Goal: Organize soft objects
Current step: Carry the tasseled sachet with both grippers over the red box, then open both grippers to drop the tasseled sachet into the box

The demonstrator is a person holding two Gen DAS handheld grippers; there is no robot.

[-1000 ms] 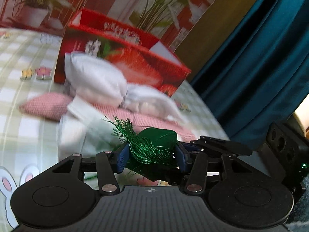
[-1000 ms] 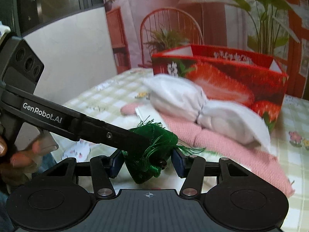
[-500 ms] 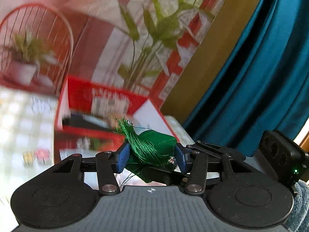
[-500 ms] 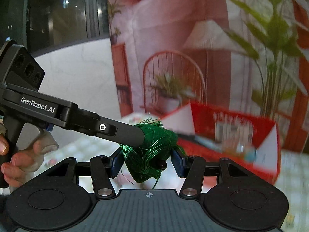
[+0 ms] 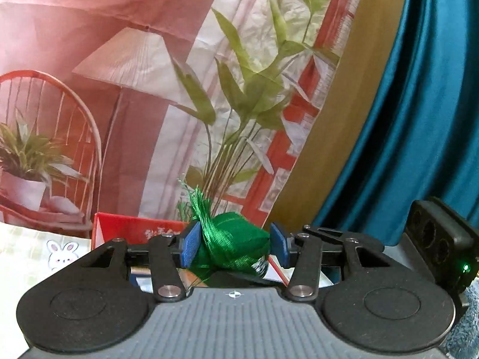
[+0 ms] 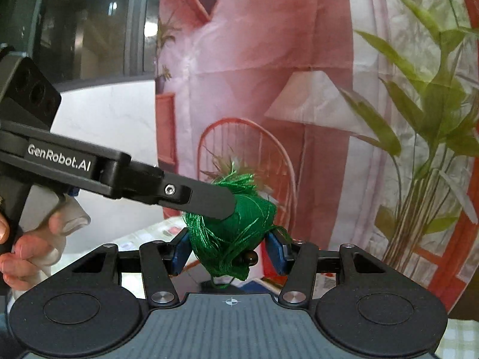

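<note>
Two handheld grippers share one load: a small green pouch of silky thread with a loose tassel [image 5: 232, 246], raised clear of the table and clamped from both sides at once. In the left wrist view the left gripper [image 5: 233, 246] has its blue pads [image 5: 189, 246] pressed into the pouch's flanks, tassel strands fanning up & over the left pad. The right wrist view shows the right gripper [image 6: 229, 249] gripping the same pouch, a dark bead [image 6: 251, 258] dangling by the right pad, w/ the left gripper's black finger crossing in from the left and ending on the pouch's top. A person's hand [image 6: 28, 246] wraps that tool's grip at the frame's left edge. Behind & below the pouch — a red printed cardboard box [image 5: 134, 230], only its top rim showing, standing on a pale checked tablecloth w/ a bunny print [image 5: 33, 248]. Backdrop: a printed room scene of lamp, red chair and leafy plant [image 5: 149, 89], beside a teal curtain [image 5: 419, 104].
</note>
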